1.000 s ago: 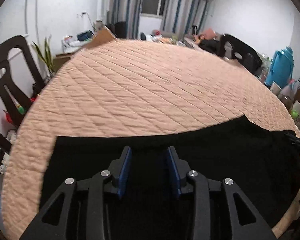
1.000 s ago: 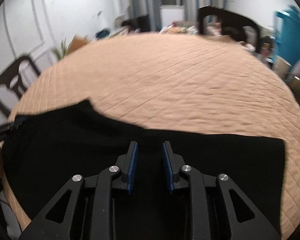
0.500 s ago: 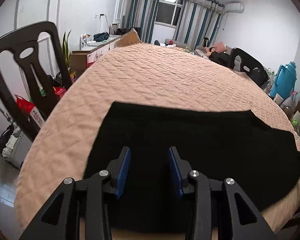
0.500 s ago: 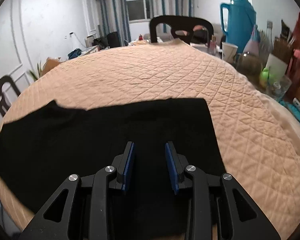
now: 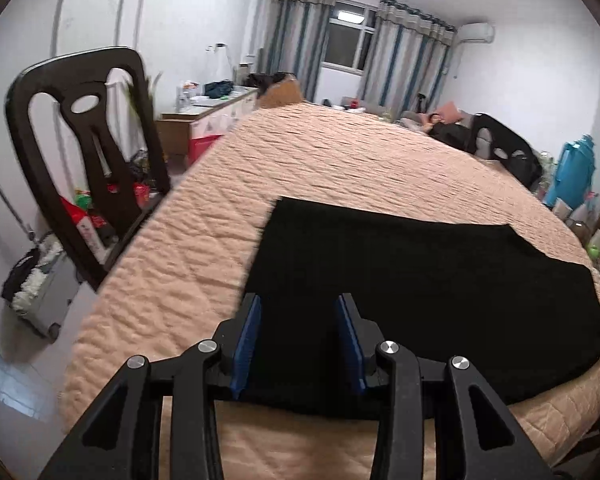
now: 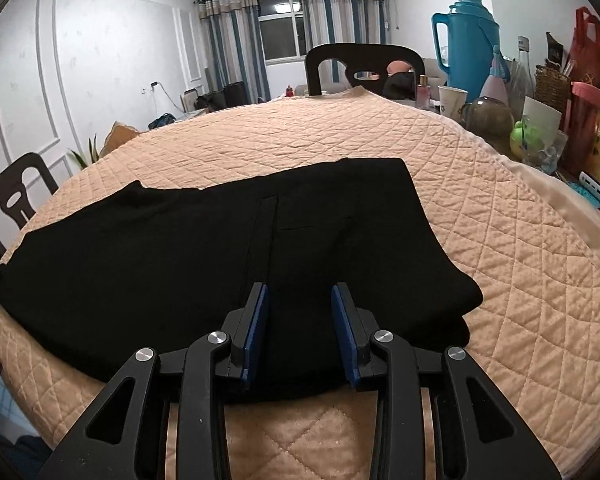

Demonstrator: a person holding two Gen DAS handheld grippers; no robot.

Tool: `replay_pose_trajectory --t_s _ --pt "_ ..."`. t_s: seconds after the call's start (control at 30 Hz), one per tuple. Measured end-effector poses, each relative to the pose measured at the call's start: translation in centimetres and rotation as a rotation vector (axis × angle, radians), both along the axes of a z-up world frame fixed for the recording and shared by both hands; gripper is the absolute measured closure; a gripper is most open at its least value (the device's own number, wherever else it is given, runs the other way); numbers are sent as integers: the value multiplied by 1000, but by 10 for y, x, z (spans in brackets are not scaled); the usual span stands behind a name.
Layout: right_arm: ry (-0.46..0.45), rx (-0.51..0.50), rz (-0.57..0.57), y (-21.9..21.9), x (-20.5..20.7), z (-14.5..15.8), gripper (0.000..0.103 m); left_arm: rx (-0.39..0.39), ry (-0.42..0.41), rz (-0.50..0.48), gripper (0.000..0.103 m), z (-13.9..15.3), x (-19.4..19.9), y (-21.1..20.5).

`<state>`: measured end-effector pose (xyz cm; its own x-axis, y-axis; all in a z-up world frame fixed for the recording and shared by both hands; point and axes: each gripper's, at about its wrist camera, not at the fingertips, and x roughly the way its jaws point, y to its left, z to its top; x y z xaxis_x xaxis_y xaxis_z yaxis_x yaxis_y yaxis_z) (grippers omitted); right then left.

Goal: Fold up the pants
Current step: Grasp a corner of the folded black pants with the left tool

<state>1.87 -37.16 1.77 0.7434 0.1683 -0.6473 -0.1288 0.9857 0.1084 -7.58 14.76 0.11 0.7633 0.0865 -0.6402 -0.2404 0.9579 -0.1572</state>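
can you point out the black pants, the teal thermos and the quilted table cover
black pants (image 6: pixel 148 256): right wrist view, flat middle of the fabric
teal thermos (image 6: pixel 466 52): right wrist view, its body
quilted table cover (image 6: pixel 520 280): right wrist view, bare quilting right of the pants

The pants (image 6: pixel 172 248) are black and lie flat, spread wide across the near part of the desk (image 6: pixel 500 240), ahead of and under the tips of both tools. In the right wrist view a vertical seam and a short pocket line show just ahead of the right tool (image 6: pixel 300 312), and the near right corner shows stacked layers. In the left wrist view the cloth (image 5: pixel 420 272) stretches from the left tool (image 5: pixel 300 320) off to its right, smooth, its left edge straight
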Motion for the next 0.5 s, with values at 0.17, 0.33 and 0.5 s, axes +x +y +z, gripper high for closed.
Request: replay_pose_trajectory --t_s 0.17,0.33,0.5 --pt "4 7 -10 5 -4 5 68 -29 4 23 54 -2 -3 15" --pt "-6 20 32 17 -6 8 67 -13 2 7 51 -10 2 11" --pt "-24 26 58 25 -5 12 67 101 4 24 53 -11 4 -9"
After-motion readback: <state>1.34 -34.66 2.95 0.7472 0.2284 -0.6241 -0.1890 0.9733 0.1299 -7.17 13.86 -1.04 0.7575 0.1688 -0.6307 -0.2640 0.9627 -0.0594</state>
